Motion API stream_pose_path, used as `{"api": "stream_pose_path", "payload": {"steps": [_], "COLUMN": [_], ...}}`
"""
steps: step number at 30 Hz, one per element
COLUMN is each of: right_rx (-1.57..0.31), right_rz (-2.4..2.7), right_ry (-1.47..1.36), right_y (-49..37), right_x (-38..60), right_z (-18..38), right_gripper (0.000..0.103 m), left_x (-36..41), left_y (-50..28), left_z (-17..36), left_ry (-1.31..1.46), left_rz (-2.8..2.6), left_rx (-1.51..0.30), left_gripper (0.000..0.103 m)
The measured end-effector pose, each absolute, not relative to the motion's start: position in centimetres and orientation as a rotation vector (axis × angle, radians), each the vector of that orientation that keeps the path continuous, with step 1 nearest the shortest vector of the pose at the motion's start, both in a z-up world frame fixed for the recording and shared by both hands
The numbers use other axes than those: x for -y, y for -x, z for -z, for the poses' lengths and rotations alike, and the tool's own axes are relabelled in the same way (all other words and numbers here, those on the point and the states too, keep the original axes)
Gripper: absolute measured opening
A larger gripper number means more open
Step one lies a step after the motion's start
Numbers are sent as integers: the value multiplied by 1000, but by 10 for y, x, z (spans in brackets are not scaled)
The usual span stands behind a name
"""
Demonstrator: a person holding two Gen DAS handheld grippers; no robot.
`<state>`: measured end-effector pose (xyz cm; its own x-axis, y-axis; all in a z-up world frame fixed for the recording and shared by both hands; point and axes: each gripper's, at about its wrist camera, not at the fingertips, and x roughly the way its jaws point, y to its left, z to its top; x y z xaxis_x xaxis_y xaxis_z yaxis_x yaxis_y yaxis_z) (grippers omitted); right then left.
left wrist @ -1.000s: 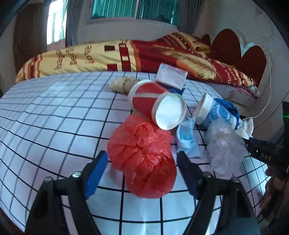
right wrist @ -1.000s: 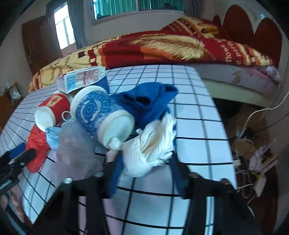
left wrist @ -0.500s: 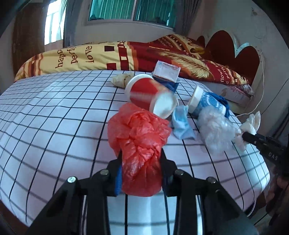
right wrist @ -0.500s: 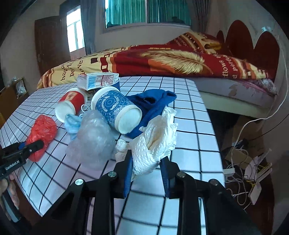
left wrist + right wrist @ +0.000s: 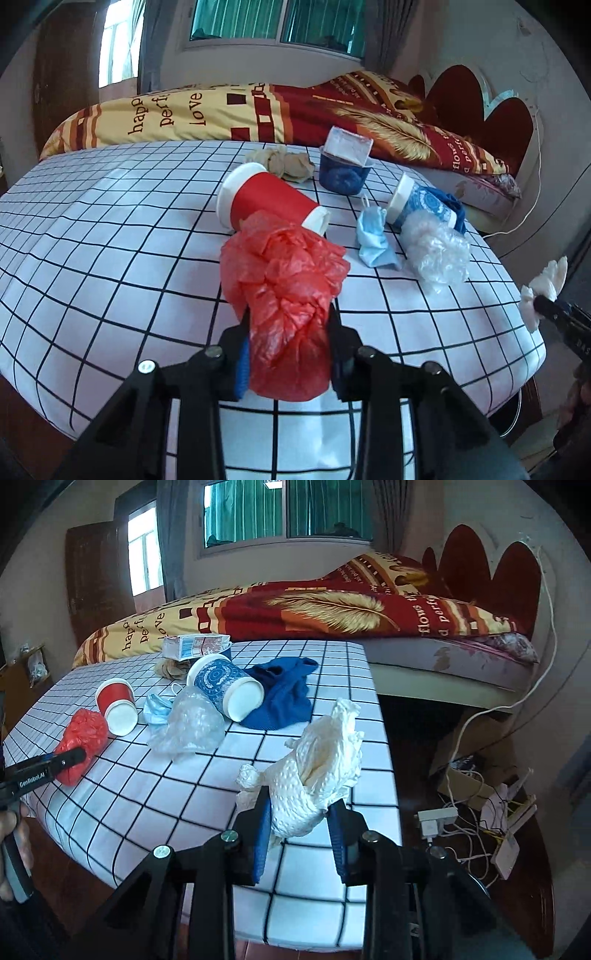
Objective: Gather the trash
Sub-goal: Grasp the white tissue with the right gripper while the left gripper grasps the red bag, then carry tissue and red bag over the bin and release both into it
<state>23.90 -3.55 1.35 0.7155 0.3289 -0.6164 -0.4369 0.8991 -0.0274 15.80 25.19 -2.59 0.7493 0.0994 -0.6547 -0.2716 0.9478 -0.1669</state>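
Both grippers have just closed; the left gripper (image 5: 288,354) now clamps the red bag (image 5: 284,295); the right gripper (image 5: 301,830) pinches the tissue (image 5: 317,775), lifted off the table (image 5: 207,790).

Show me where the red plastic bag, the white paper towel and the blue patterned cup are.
red plastic bag (image 5: 286,314), left wrist view, its crumpled middle.
white paper towel (image 5: 314,779), right wrist view, its bunched body.
blue patterned cup (image 5: 218,679), right wrist view, its patterned side wall.

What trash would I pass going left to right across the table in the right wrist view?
Red plastic bag, red cup, blue face mask, clear plastic bag, blue patterned cup, blue cloth, white paper towel.
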Motion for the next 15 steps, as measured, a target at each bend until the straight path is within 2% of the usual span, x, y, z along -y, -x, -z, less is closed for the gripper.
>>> {"api": "stream_pose_path", "payload": {"steps": [15], "right_rx": [-610], "right_rz": [-341], "right_ry": [168], "right_y": [-187], "right_x": [105], "right_z": [-15], "right_gripper": [31], "left_x": [-160], "left_y": [-119], "left_z": [13], "left_ry": [175], "left_rz": [-27], "left_rx": [-637], "left_gripper": [34]}}
